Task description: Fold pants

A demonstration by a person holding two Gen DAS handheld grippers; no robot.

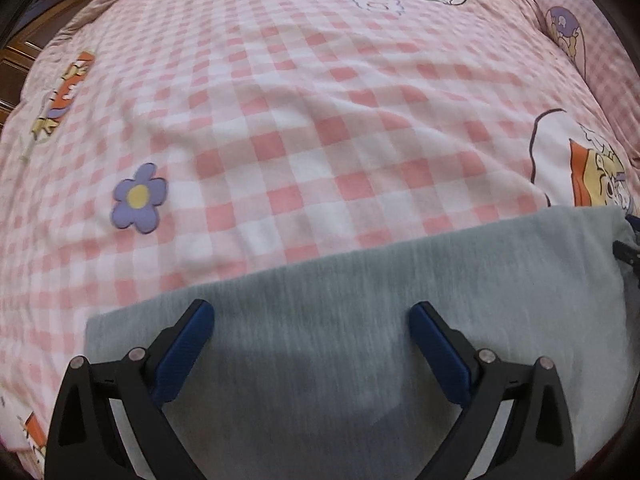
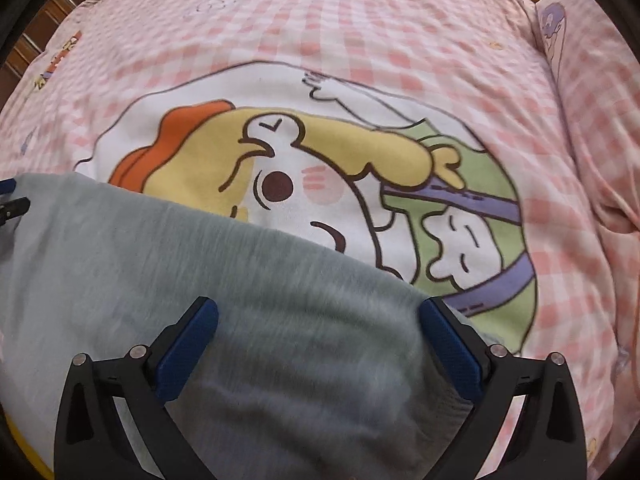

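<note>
Grey pants lie flat on the bed, filling the lower part of the left wrist view, with a straight far edge. My left gripper hovers over them, open, its blue pads wide apart and nothing between them. The same grey pants spread across the lower left of the right wrist view. My right gripper is open above their right end, where the fabric edge curves down beside the right finger. The tip of the other gripper shows at the far left edge.
A pink and white checked duvet with cartoon prints covers the bed. A large cartoon figure lies just beyond the pants. A matching pillow sits at the right. Dark wooden furniture stands past the bed's left edge.
</note>
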